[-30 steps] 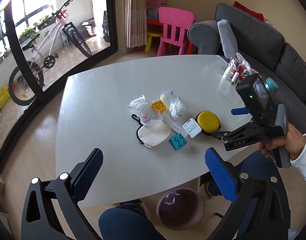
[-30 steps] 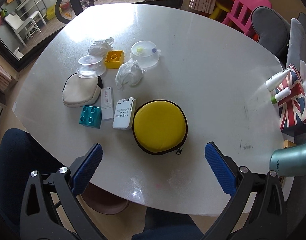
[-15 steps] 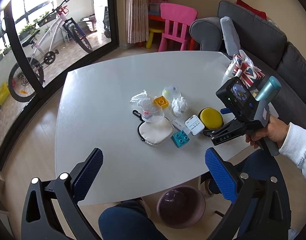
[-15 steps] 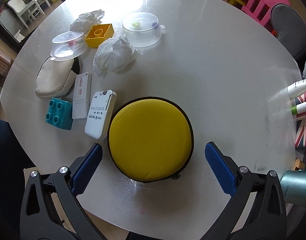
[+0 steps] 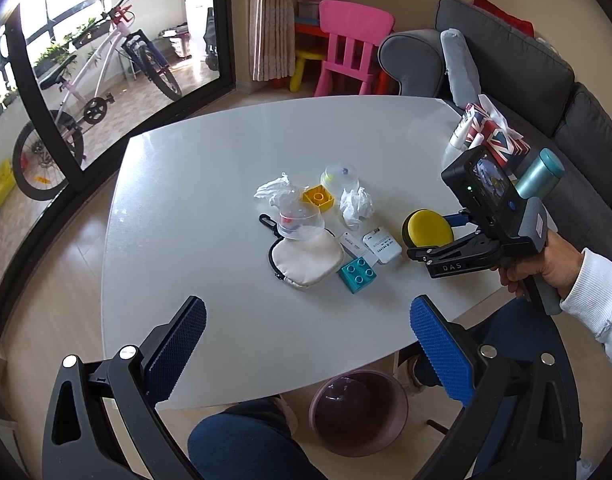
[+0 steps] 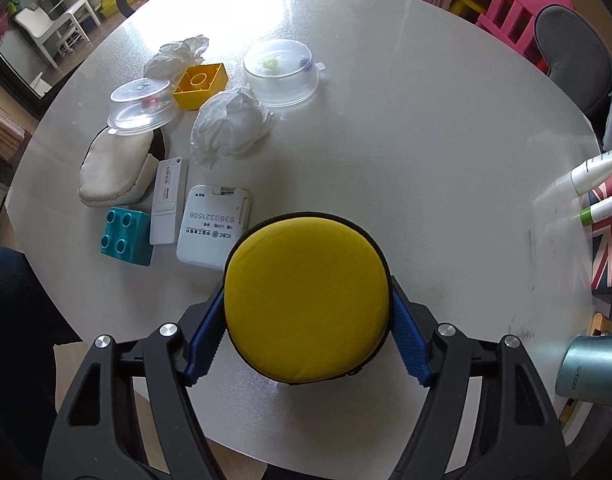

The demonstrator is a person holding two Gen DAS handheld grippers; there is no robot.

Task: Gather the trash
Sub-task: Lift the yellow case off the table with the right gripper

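Jaws closing on yellow case

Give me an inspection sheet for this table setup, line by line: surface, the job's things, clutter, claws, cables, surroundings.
Surface: white table, items bunched near the middle.
Job's things: two crumpled tissues; two clear plastic cups upside down; bin on the floor under the table's near edge.
Clutter: yellow round case, white pouch, yellow brick, teal brick, two white card devices, flag tissue box.
Claws: right claw has just been closing, pads against the yellow case's sides; left claw open, empty, above the table's near edge.
Cables: nothing seen.
Surroundings: grey sofa, pink chair, bicycle behind glass.
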